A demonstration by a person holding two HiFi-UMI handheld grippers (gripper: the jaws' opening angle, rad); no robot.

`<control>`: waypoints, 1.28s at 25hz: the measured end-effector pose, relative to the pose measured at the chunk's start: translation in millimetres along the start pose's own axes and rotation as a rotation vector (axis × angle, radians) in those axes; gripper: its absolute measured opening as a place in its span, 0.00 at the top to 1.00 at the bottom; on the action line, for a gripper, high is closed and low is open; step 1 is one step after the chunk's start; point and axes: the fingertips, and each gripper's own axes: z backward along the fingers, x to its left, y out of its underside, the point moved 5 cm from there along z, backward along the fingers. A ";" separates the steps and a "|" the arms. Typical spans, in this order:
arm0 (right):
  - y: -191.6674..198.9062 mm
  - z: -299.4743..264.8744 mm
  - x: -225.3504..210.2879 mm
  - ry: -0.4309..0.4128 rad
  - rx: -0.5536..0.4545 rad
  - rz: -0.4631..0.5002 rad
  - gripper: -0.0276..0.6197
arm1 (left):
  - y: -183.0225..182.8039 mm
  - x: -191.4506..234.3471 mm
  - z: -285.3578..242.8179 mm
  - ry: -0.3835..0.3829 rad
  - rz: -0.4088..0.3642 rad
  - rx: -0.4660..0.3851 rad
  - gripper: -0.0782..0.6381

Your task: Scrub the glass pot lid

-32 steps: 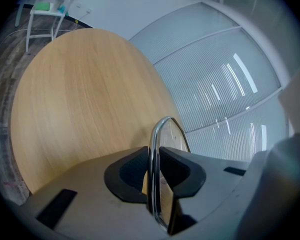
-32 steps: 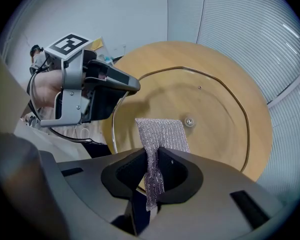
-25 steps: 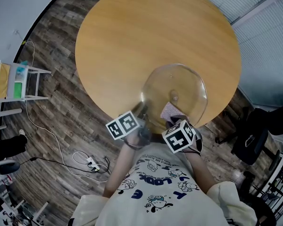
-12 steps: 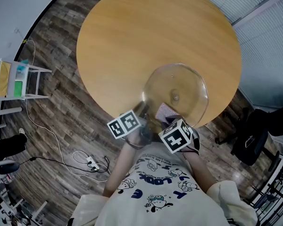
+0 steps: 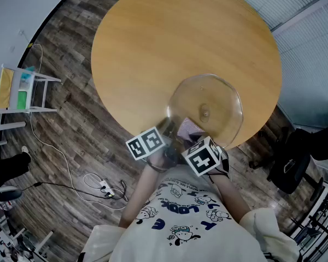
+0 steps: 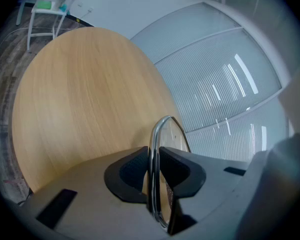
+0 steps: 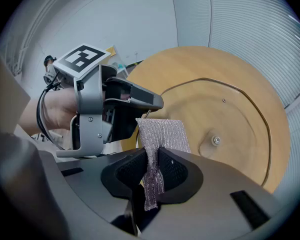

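Scrubbing looks underway, not finished: left gripper pinches the glass lid at its seven-o'clock rim; right gripper pinches mesh cloth against it.

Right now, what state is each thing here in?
glass pot lid: lifted by its rim, over the near edge of the table.
left gripper: shut on the lid's metal rim.
right gripper: shut on the mesh cloth.
mesh cloth: pinched at one end, free end against or close to the glass; contact unclear.
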 end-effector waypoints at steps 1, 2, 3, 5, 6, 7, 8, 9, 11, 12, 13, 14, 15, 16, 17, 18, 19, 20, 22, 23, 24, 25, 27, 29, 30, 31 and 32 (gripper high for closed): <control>-1.8 -0.8 -0.3 -0.003 -0.010 -0.008 0.84 | -0.5 0.3 -0.3 0.000 0.001 0.000 0.79; -3.7 -1.6 -0.5 -0.008 -0.022 -0.019 0.84 | -0.9 0.6 -0.4 0.001 0.001 0.001 0.79; -5.3 -2.3 -0.8 -0.014 -0.034 -0.030 0.84 | -1.2 1.0 -0.3 0.001 0.002 0.001 0.79; -7.3 -3.3 -1.6 -0.028 -0.059 -0.058 0.84 | -0.8 1.5 0.3 0.002 0.003 0.002 0.79; -8.0 -3.9 -2.5 -0.034 -0.071 -0.072 0.84 | -0.5 1.6 0.5 0.002 0.003 0.002 0.79; -8.9 -4.5 -3.8 -0.039 -0.083 -0.084 0.84 | -0.3 1.7 0.6 0.002 0.003 0.002 0.79; -10.2 -4.8 -4.9 -0.043 -0.094 -0.093 0.84 | -0.2 1.7 0.8 0.002 0.002 0.002 0.79; -11.6 -4.8 -5.7 -0.048 -0.101 -0.099 0.84 | -0.3 1.6 0.9 0.002 0.002 0.001 0.79; -14.7 -4.4 -6.4 -0.057 -0.108 -0.109 0.84 | -0.7 1.2 1.4 0.001 0.002 0.001 0.79; -16.2 -4.5 -6.6 -0.060 -0.110 -0.112 0.84 | -1.0 1.0 1.5 0.001 0.002 0.001 0.79; -17.6 -4.9 -6.8 -0.064 -0.112 -0.113 0.84 | -1.2 0.9 1.5 0.001 0.002 0.001 0.79; -18.8 -5.5 -6.9 -0.066 -0.114 -0.113 0.84 | -1.2 1.0 1.3 0.001 0.002 0.001 0.79; -19.7 -6.2 -7.1 -0.068 -0.116 -0.113 0.84 | -1.0 1.2 1.0 0.001 0.002 0.000 0.79; -20.2 -6.9 -7.3 -0.070 -0.118 -0.112 0.84 | -0.6 1.4 0.7 0.000 0.002 0.000 0.79; -20.6 -7.6 -7.5 -0.073 -0.119 -0.112 0.84 | -0.1 1.5 0.5 0.000 0.003 0.000 0.79; -21.0 -8.0 -7.7 -0.075 -0.120 -0.112 0.84 | 0.4 1.5 0.5 -0.001 0.003 0.000 0.79; -21.6 -8.1 -7.8 -0.078 -0.121 -0.112 0.84 | 0.7 1.3 0.5 -0.001 0.004 -0.001 0.79; -22.4 -8.1 -8.1 -0.080 -0.121 -0.111 0.84 | 0.8 1.1 0.5 -0.002 0.004 -0.001 0.79; -24.7 -8.5 -9.1 -0.085 -0.123 -0.111 0.84 | 0.4 1.0 0.1 -0.003 0.006 -0.002 0.79; -26.0 -8.9 -9.6 -0.088 -0.124 -0.112 0.84 | 0.0 1.3 0.1 -0.004 0.007 -0.002 0.79; -27.4 -9.5 -9.8 -0.091 -0.125 -0.114 0.84 | -0.5 1.9 0.3 -0.005 0.008 -0.003 0.79; -28.7 -10.1 -9.9 -0.095 -0.126 -0.116 0.84 | -1.0 2.5 0.5 -0.006 0.009 -0.003 0.79; -31.0 -10.9 -10.5 -0.102 -0.127 -0.115 0.84 | -1.7 3.3 0.7 -0.007 0.010 -0.003 0.79; -32.4 -10.9 -12.2 -0.109 -0.130 -0.113 0.84 | -1.6 2.8 0.5 -0.008 0.008 -0.004 0.79; -33.2 -10.7 -13.3 -0.114 -0.132 -0.114 0.84 | -1.5 2.3 0.3 -0.009 0.006 -0.005 0.79; -34.2 -10.4 -14.3 -0.118 -0.134 -0.115 0.84 | -1.4 1.9 0.3 -0.009 0.004 -0.005 0.79; -35.6 -10.3 -15.1 -0.122 -0.137 -0.116 0.84 | -1.3 1.5 0.4 -0.009 0.003 -0.006 0.79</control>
